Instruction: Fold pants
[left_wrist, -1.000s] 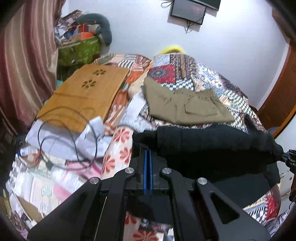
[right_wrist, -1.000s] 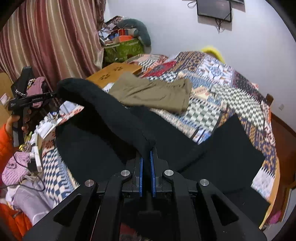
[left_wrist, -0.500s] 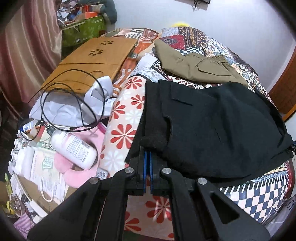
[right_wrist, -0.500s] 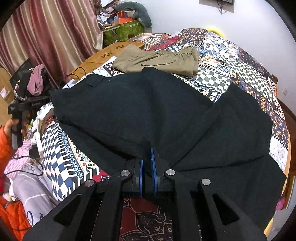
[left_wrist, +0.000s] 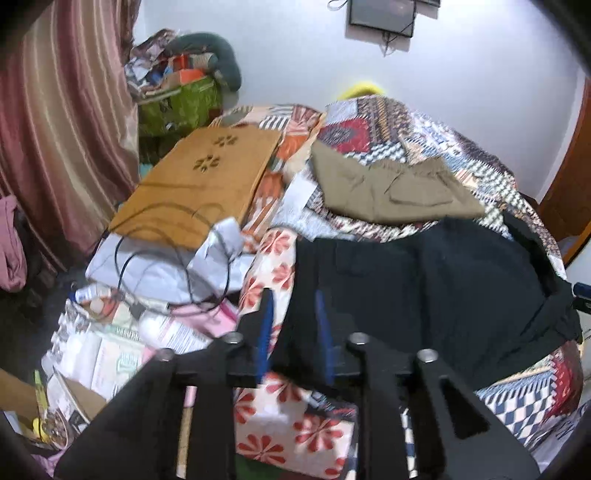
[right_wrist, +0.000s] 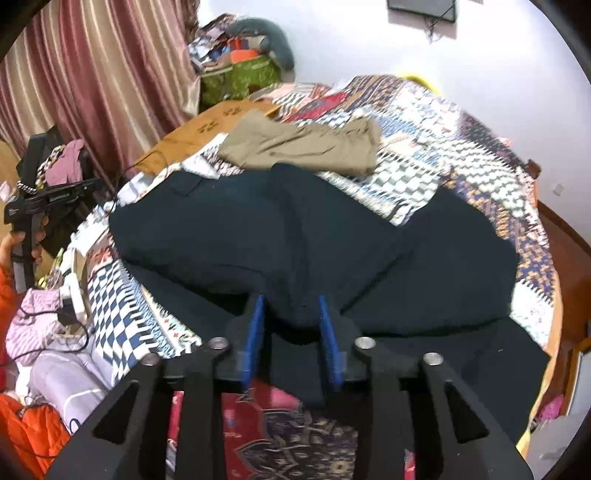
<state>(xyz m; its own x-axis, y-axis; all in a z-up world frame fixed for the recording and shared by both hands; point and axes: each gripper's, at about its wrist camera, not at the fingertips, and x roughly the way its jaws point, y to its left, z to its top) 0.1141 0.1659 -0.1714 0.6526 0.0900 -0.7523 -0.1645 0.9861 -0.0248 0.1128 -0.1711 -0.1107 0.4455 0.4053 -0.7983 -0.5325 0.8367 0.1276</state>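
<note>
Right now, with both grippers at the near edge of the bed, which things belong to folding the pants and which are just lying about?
Belongs to the job:
- black pants, spread on the bed
- left gripper, open
- right gripper, open

Just lying about:
- khaki pants, already folded, farther back
- wooden board
- black cable
- green bag
- patterned bedspread

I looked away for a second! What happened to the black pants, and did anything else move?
Both grippers let go. The left gripper and right gripper were clamped on the black pants, carried them down onto the bed, then opened. The pants now lie folded over. The tan pants stayed put.
</note>
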